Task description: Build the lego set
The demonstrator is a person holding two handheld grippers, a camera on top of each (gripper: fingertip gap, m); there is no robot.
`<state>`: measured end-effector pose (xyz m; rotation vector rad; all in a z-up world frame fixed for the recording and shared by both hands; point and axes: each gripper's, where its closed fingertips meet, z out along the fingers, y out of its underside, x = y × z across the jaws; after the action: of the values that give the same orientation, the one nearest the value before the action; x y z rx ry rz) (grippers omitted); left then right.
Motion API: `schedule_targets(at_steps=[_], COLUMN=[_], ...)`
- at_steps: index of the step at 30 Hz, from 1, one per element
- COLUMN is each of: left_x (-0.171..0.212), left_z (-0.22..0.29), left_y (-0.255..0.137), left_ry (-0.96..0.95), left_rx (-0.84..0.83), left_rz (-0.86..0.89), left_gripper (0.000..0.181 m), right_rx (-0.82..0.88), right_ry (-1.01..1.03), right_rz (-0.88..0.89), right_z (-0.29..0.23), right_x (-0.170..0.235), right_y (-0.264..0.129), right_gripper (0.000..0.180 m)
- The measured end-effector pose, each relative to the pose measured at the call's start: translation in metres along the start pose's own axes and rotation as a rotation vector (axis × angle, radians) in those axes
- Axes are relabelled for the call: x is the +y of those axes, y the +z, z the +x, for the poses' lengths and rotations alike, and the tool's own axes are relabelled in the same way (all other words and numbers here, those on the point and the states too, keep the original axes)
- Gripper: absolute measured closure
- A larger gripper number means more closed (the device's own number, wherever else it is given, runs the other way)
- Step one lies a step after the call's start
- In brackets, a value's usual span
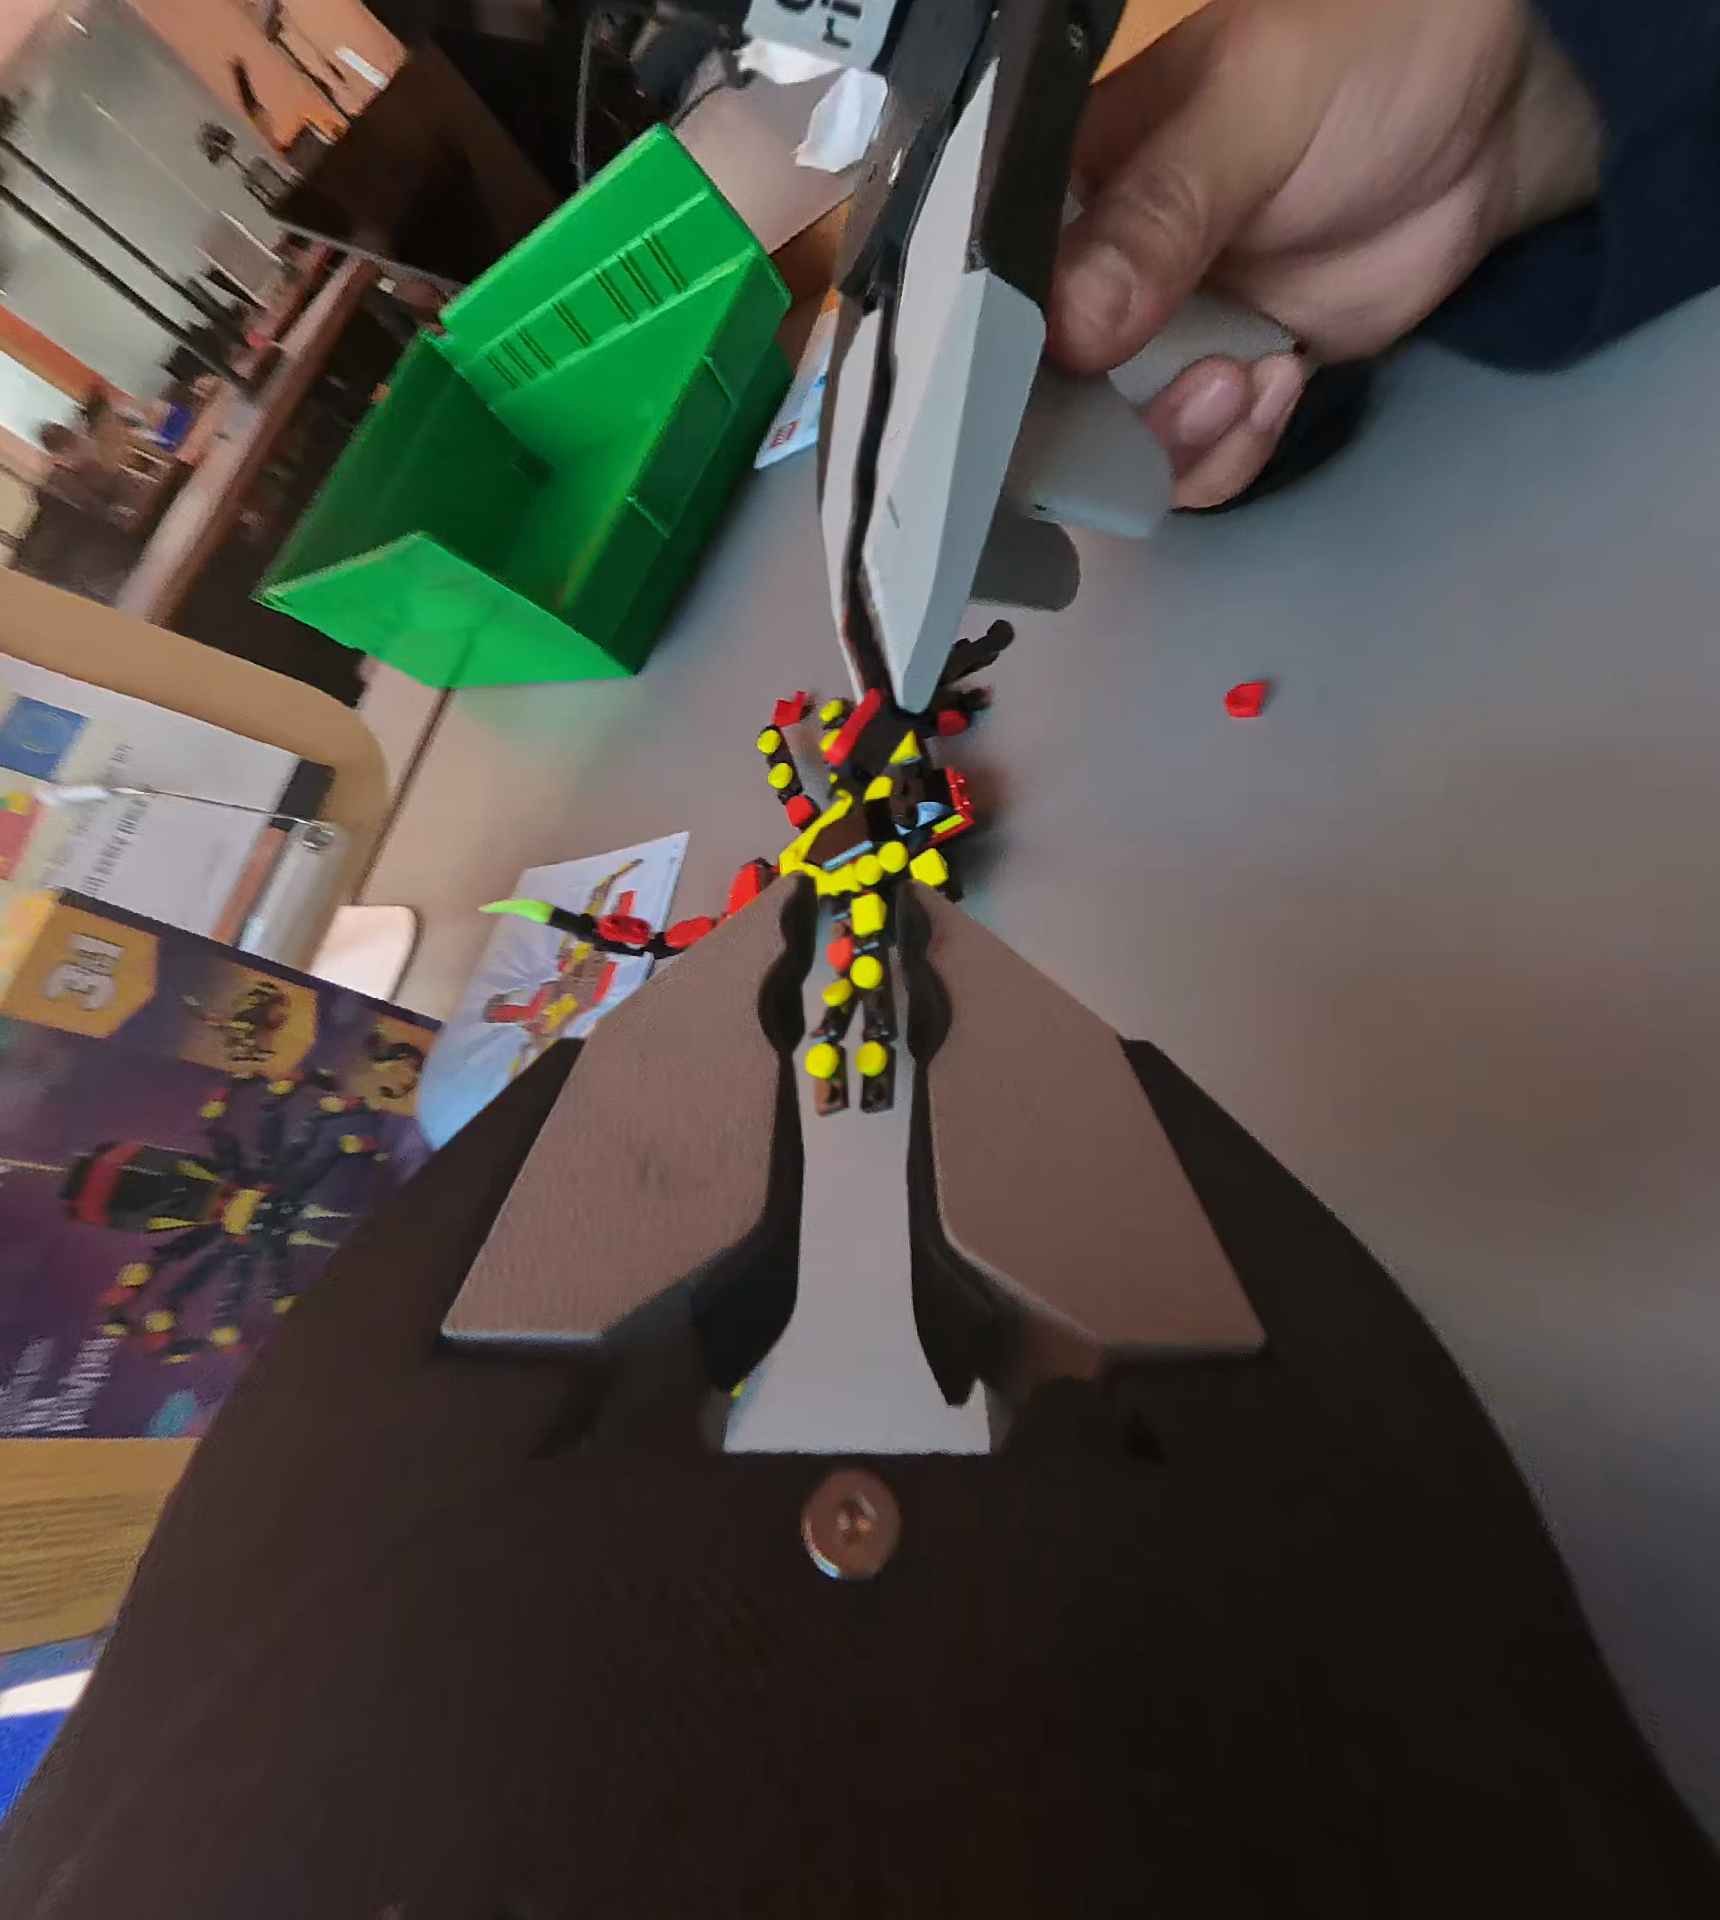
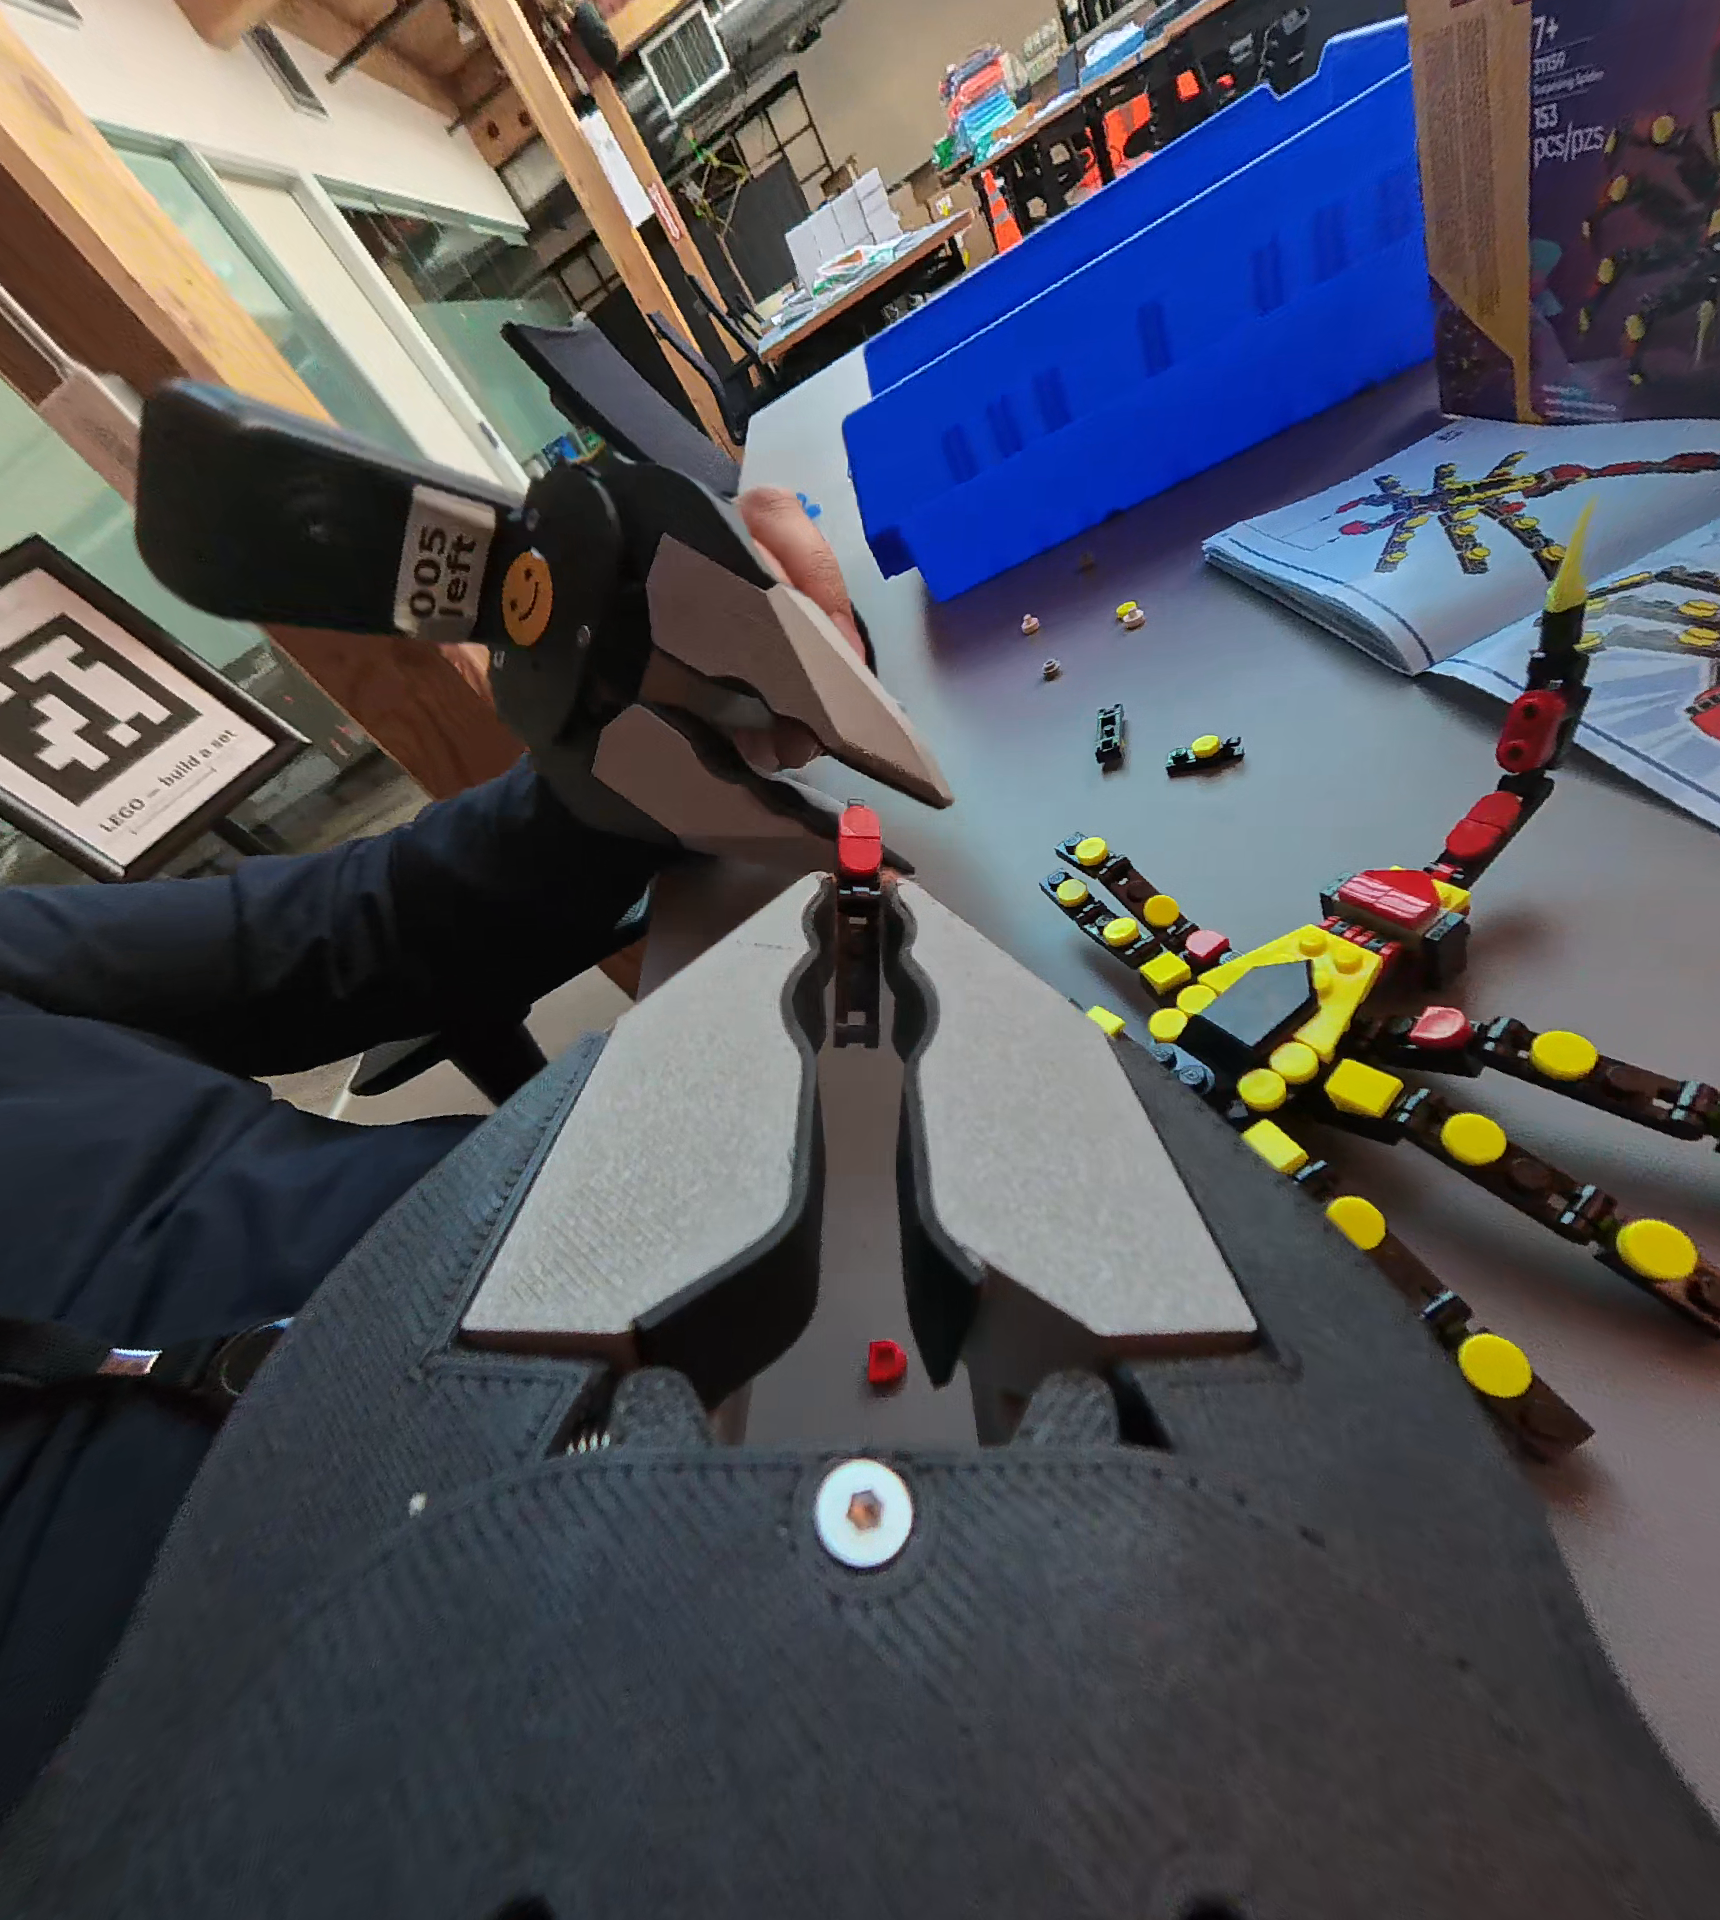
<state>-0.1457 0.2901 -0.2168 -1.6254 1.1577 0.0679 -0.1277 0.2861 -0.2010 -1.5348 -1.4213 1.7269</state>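
Observation:
The lego model point(image 2: 1303, 997), a black, yellow and red creature with long legs and a raised red-and-black tail, lies on the grey table point(image 2: 1251, 831). It also shows in the left wrist view point(image 1: 866, 831). My right gripper point(image 2: 858, 883) is shut on a small black leg piece with a red tip point(image 2: 857, 836), held to the left of the model. In the left wrist view the right gripper point(image 1: 892, 696) comes down from above at the model's far side. My left gripper point(image 1: 861, 899) hovers over the model's legs, jaws slightly apart and empty. It also shows in the right wrist view point(image 2: 908, 821), close to the held piece.
A loose red piece point(image 1: 1248, 698) lies on the table. Small black and yellow pieces point(image 2: 1204, 750) lie farther back. A green bin point(image 1: 544, 468), a blue bin point(image 2: 1147, 364), the set's box point(image 2: 1666, 208) and an open instruction booklet point(image 2: 1562, 582) ring the work area. Only a small space, under 4 cm, lies between the two pairs of fingers.

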Motion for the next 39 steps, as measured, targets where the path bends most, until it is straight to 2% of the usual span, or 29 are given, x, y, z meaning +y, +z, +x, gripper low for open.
schedule_targets(at_steps=[1, 5, 9, 17, 33, 39], left_x=[-0.002, -0.010, -0.007, -0.013, -0.021, -0.020], left_z=[-0.001, -0.002, -0.001, -0.006, -0.009, -0.008], left_y=[0.000, -0.001, 0.004, -0.002, -0.004, -0.003], left_ry=[0.039, 0.166, 0.205, 0.134, 0.219, 0.177], left_rx=[-0.032, -0.138, -0.175, -0.181, -0.274, -0.245], left_rz=[0.001, -0.007, -0.043, 0.011, 0.017, 0.035], left_gripper=[0.170, 0.178, 0.177, 0.177, 0.181, 0.181], right_rx=[-0.006, -0.004, -0.010, 0.002, -0.018, -0.025], right_ry=[0.009, 0.021, 0.030, 0.045, 0.081, 0.082], right_rz=[0.002, 0.007, 0.008, 0.025, 0.028, 0.029], right_z=[0.000, 0.001, 0.001, 0.005, 0.003, 0.002], right_x=[0.000, -0.001, 0.000, -0.003, -0.002, -0.002], right_y=[0.000, 0.000, 0.000, -0.002, 0.001, 0.001], right_gripper=[0.176, 0.176, 0.176, 0.176, 0.175, 0.175])
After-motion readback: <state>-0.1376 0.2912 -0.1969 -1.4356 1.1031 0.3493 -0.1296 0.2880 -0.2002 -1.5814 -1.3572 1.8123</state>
